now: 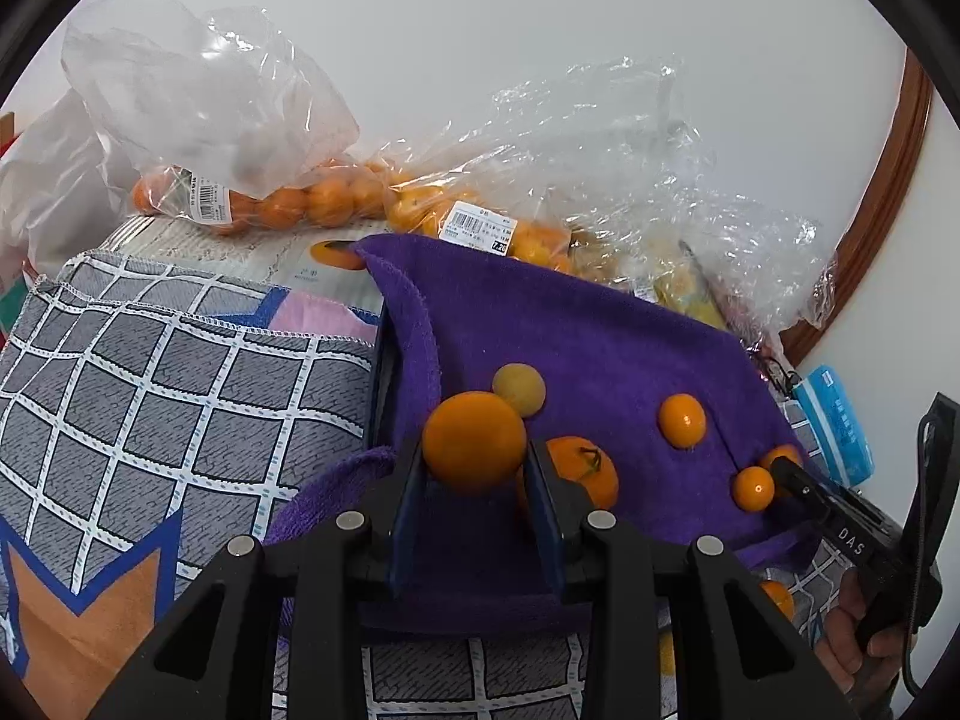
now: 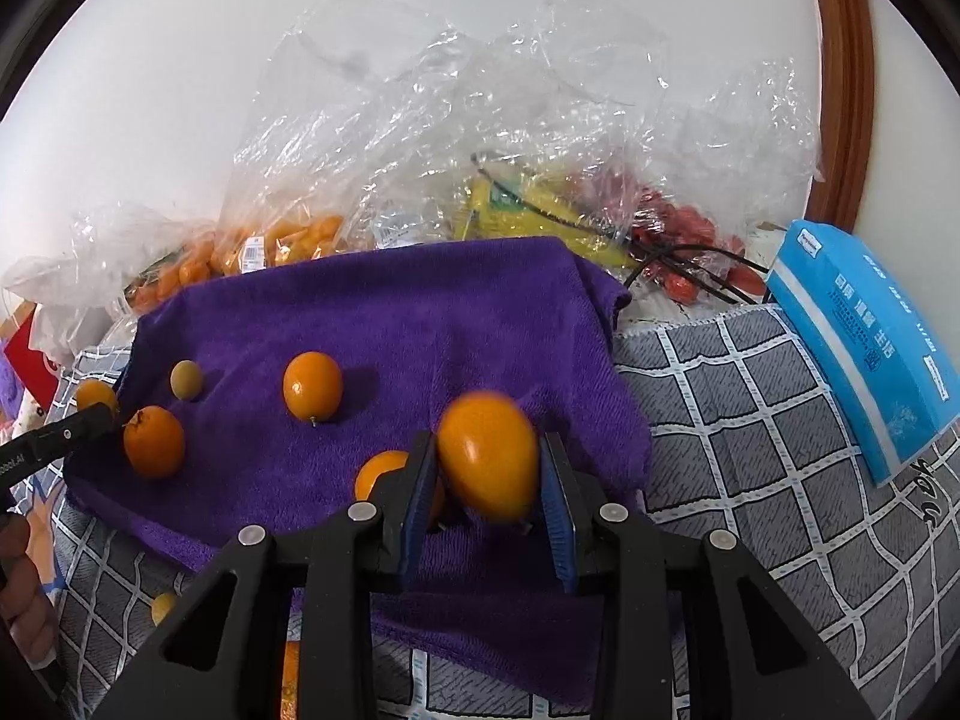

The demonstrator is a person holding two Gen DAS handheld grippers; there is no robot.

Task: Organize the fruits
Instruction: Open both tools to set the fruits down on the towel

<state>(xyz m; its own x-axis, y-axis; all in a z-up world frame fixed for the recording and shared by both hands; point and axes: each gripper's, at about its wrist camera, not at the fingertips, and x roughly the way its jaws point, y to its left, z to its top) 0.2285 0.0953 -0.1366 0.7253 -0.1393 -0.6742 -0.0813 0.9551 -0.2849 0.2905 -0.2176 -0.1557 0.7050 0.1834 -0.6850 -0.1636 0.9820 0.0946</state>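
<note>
Orange kumquats on purple towel

The right claw grips 1 orange fruit above the purple towel.

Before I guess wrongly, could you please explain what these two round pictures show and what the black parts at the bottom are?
Each picture comes from a fisheye camera on a hand-held tool, looking along its two fingers; a person carries one in each hand. The left tool is shut on a round orange fruit. The right tool is shut on an oval orange fruit. Below lies a purple towel on a checked cloth, with several loose small orange fruits and one greenish fruit. Behind are clear plastic bags of fruit; a blue packet lies to the right.
</note>
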